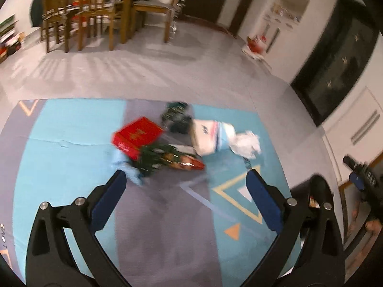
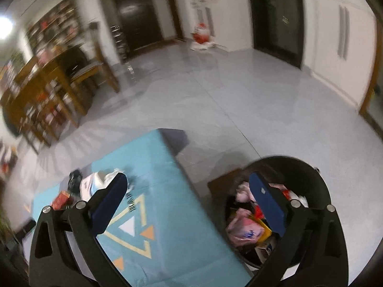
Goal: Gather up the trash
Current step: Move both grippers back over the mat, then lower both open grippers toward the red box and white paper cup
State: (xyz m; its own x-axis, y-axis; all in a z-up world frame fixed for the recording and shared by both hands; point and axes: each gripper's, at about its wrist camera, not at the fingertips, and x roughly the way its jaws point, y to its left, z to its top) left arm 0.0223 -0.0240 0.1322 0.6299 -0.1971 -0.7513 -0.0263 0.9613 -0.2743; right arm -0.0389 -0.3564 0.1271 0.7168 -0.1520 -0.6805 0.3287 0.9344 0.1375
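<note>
1. Where grey floor tiles meet the teal rug, trash clusters: red box, crumpled tissue.
2. Left gripper and right gripper both spread wide, empty.
3. Black bin, full, beside the rug; wooden chairs beyond.

The left gripper is spread wide, its blue-padded fingers reaching toward 12 o'clock from black arms at 7 and 5 o'clock, with nothing between the pads. It hangs in the air, tilted downward. The right gripper is likewise wide apart, pads bare and holding nothing, angled downward. In the left wrist view the right gripper shows at 3 o'clock as a dark, blurred shape, well apart from the left one.
</note>
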